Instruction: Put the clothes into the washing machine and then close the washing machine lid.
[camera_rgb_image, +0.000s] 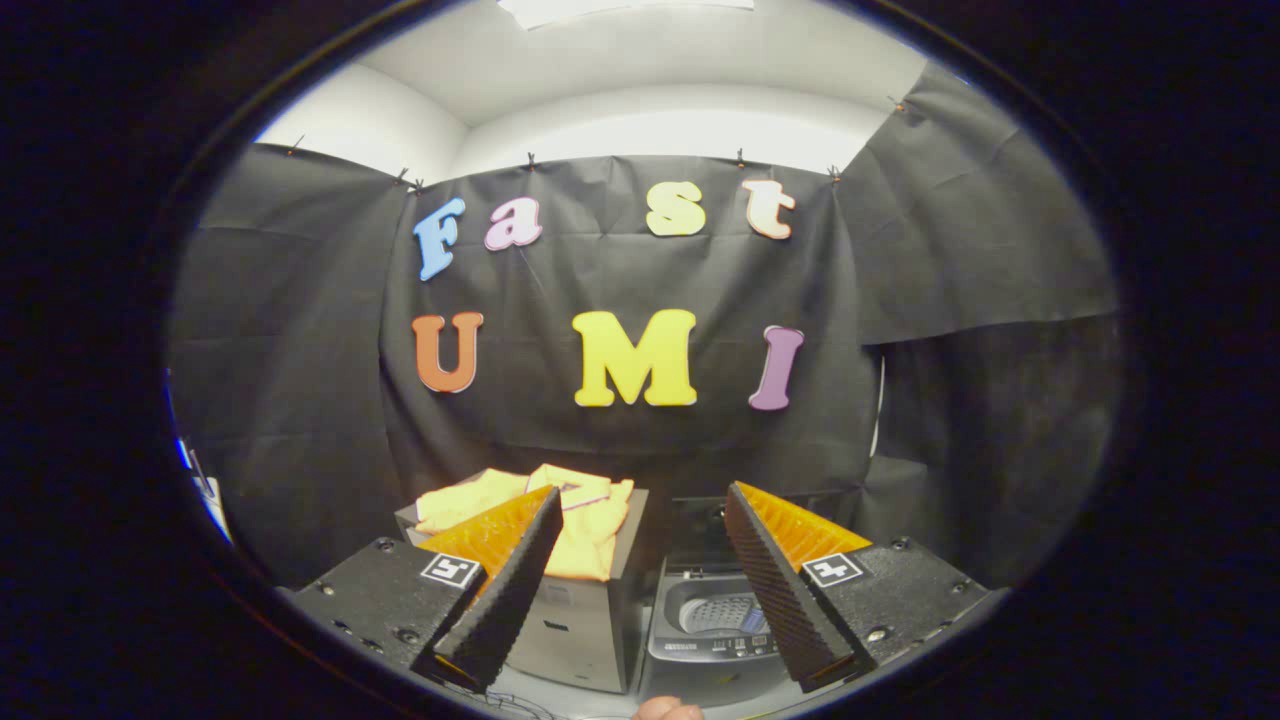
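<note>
The gripper is held high and level, its fingers spread wide with nothing between them. Just beyond the left finger, yellow clothes lie heaped on a grey box; beside it, between the fingers, the washing machine stands with its drum exposed (lid apparently raised, though the dark makes that hard to confirm). The task seems at its opening step: the next move calls for dipping toward the heap and pinching a garment.
</note>
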